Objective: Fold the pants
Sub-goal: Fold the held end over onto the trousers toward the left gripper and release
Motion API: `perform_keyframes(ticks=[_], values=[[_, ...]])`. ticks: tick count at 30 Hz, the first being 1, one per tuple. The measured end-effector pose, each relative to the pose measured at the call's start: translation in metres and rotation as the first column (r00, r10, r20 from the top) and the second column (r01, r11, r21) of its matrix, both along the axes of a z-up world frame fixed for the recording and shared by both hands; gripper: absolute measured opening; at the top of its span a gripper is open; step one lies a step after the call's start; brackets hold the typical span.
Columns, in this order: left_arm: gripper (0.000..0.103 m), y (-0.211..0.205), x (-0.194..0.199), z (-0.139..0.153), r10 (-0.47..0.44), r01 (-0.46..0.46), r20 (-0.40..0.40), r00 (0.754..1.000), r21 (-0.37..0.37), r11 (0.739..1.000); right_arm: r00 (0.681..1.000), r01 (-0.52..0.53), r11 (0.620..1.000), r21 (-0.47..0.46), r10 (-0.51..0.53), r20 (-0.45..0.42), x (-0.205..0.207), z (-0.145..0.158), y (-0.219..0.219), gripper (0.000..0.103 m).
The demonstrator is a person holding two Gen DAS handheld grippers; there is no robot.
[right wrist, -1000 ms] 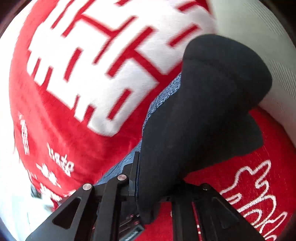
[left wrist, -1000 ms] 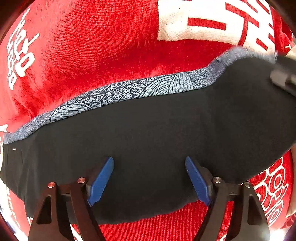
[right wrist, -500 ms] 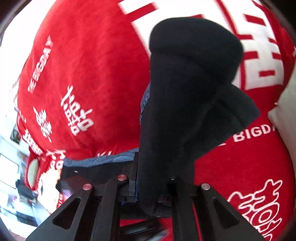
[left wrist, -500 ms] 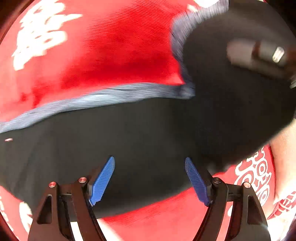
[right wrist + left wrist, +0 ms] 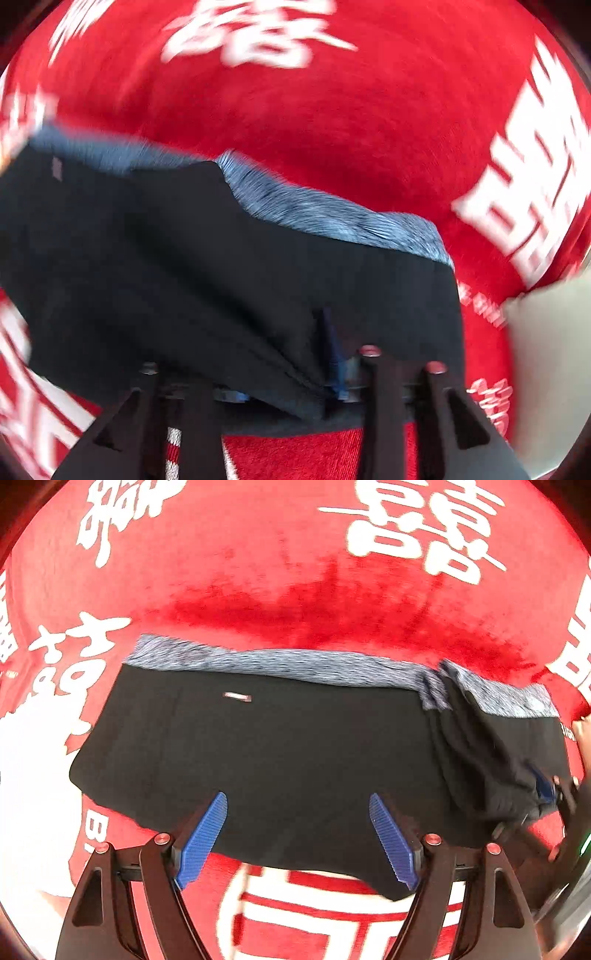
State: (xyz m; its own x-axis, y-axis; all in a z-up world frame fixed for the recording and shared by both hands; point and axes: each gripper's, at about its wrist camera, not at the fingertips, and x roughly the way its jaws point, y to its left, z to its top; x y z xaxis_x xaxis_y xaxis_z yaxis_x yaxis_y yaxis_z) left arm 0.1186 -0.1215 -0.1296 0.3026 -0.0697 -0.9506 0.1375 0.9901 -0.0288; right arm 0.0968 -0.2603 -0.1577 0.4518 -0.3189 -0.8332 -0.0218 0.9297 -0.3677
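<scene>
On the red cloth: black pants [image 5: 295, 746] lie spread flat on a red blanket [image 5: 295, 583] printed with large white characters.
Pants, far edge: a blue-grey patterned waistband [image 5: 280, 662] runs along the side away from the camera.
Pants, right end: one end is folded over onto the rest, making a thicker, wrinkled layer with its own strip of waistband on top.
Small mark: a pale label [image 5: 238, 696] sits on the black fabric just below the waistband.
Left tongs [image 5: 299, 834]: released, blue pads wide apart above the near hem, nothing between them.
Right tongs [image 5: 284, 384]: jaws have just been opening; folded black fabric drapes between the fingers. The view is blurred, so the pads probably no longer press on it, but that is not certain.
Right tongs, from the left view: seen at the right end of the pants, at the folded layer.
Right edge: a pale surface [image 5: 546, 354] borders the blanket.
Containers: none to describe.
</scene>
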Motion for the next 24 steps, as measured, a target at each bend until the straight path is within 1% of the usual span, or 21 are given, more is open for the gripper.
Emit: perform_keyframes(ticks=[1, 2, 3, 4, 6, 8, 9, 10, 12, 16, 18, 20, 22, 23, 24], values=[[0.081, 0.003, 0.003, 0.0, -0.001, 0.001, -0.003, 1.0, -0.008, 1.0, 1.0, -0.028, 0.999, -0.035, 0.028, -0.001, -0.005, -0.001, 0.012, 0.052], [0.081, 0.007, 0.003, 0.002, -0.008, 0.007, -0.009, 1.0, -0.028, 1.0, 0.998, -0.055, 0.997, -0.048, 0.055, 0.006, -0.01, 0.0, 0.024, 0.054], [0.081, 0.006, 0.005, 0.002, -0.014, 0.013, -0.015, 1.0, -0.042, 0.999, 0.997, -0.083, 0.996, -0.017, 0.083, 0.002, -0.019, 0.005, 0.031, 0.057], [0.081, 0.004, 0.005, 0.005, -0.029, 0.027, -0.029, 0.999, -0.072, 0.997, 0.996, -0.091, 0.996, 0.005, 0.091, -0.003, -0.024, 0.009, 0.033, 0.058], [0.081, -0.005, 0.007, 0.013, -0.062, 0.056, -0.046, 0.997, -0.125, 0.991, 0.996, -0.085, 0.994, 0.065, 0.085, -0.007, -0.047, 0.027, 0.018, 0.058], [0.081, -0.026, 0.012, 0.02, -0.123, 0.109, -0.059, 0.991, -0.199, 0.974, 0.999, -0.046, 0.987, 0.153, 0.049, -0.016, -0.061, 0.039, -0.003, 0.058], [0.081, -0.036, 0.014, 0.021, -0.153, 0.135, -0.063, 0.986, -0.228, 0.964, 1.0, -0.003, 0.979, 0.204, 0.008, -0.026, -0.067, 0.047, -0.014, 0.058], [0.081, -0.047, 0.012, 0.027, -0.194, 0.17, -0.067, 0.979, -0.266, 0.949, 0.999, 0.023, 0.974, 0.227, -0.016, -0.032, -0.072, 0.049, -0.017, 0.058], [0.081, -0.068, 0.007, 0.033, -0.234, 0.207, -0.062, 0.97, -0.292, 0.934, 0.996, 0.089, 0.954, 0.288, -0.079, -0.048, -0.081, 0.057, -0.04, 0.058], [0.081, -0.096, 0.02, 0.032, -0.294, 0.264, -0.047, 0.955, -0.323, 0.909, 0.99, 0.14, 0.935, 0.327, -0.127, -0.061, -0.09, 0.064, -0.065, 0.058], [0.081, -0.103, 0.027, 0.026, -0.31, 0.272, -0.061, 0.949, -0.34, 0.9, 0.988, 0.155, 0.925, 0.348, -0.14, -0.068, -0.093, 0.064, -0.073, 0.058], [0.081, -0.105, 0.038, 0.011, -0.328, 0.283, -0.073, 0.942, -0.359, 0.89, 0.985, 0.171, 0.914, 0.369, -0.152, -0.081, -0.093, 0.061, -0.078, 0.058], [0.081, -0.119, 0.046, 0.001, -0.341, 0.291, -0.079, 0.937, -0.368, 0.883, 0.983, 0.183, 0.904, 0.386, -0.163, -0.085, -0.095, 0.061, -0.082, 0.058], [0.077, -0.123, 0.048, -0.003, -0.356, 0.298, -0.092, 0.93, -0.38, 0.876, 0.982, 0.189, 0.899, 0.394, -0.168, -0.086, -0.097, 0.061, -0.084, 0.058], [0.07, -0.127, 0.048, -0.005, -0.369, 0.305, -0.101, 0.924, -0.387, 0.87, 0.982, 0.19, 0.896, 0.401, -0.169, -0.088, -0.09, 0.059, -0.085, 0.057]])
